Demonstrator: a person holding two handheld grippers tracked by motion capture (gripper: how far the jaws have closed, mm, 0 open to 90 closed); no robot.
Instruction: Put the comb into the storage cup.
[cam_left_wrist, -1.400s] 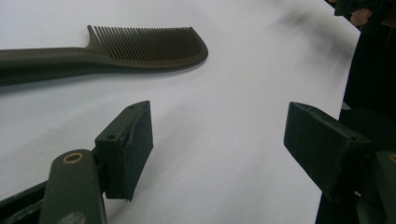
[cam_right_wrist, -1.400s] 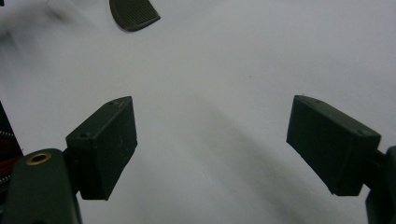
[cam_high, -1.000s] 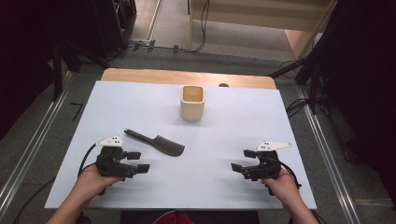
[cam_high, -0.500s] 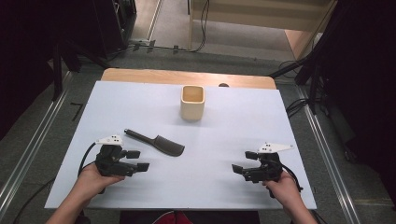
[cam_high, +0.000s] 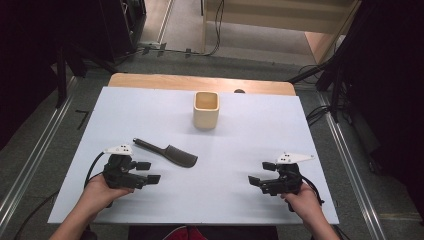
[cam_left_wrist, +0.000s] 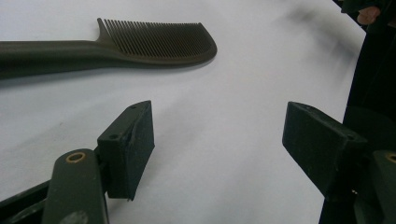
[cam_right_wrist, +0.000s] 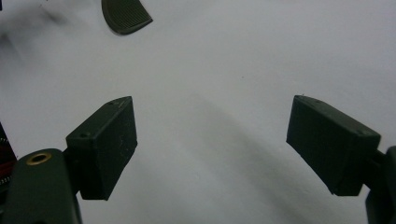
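**Caller:** High view first: the left gripper (cam_high: 148, 171) is seen low over the white table (cam_high: 300, 140), jaws spread wide, nothing held between them. The comb (cam_high: 167, 152) lies flat just ahead of those jaws and slightly off to one side, close but not touched.

**Analyst:** Confirmed from the left gripper view. The comb (cam_left_wrist: 116, 44) is laid across the top of the picture beyond the two pads (cam_left_wrist: 133, 144), handle running off to one side, teeth pointed back towards the gripper. A strip of bare table is seen between pads and comb.

**Caller:** And the right gripper (cam_high: 261, 173)?

**Analyst:** Released as well, jaws wide, bare table between them. The rounded end of the comb (cam_right_wrist: 125, 15) is caught far ahead of it, well apart.

**Caller:** A cup (cam_high: 206, 109) is stood upright well beyond both grippers, apparently empty.

**Analyst:** So progress is judged to be at the very start. Nothing has been grasped, nothing lifted. The comb is probably to be picked up by the left gripper, being nearest. A short reach forward, a closing on the handle and a lift are all left, and perhaps a carry to the cup.
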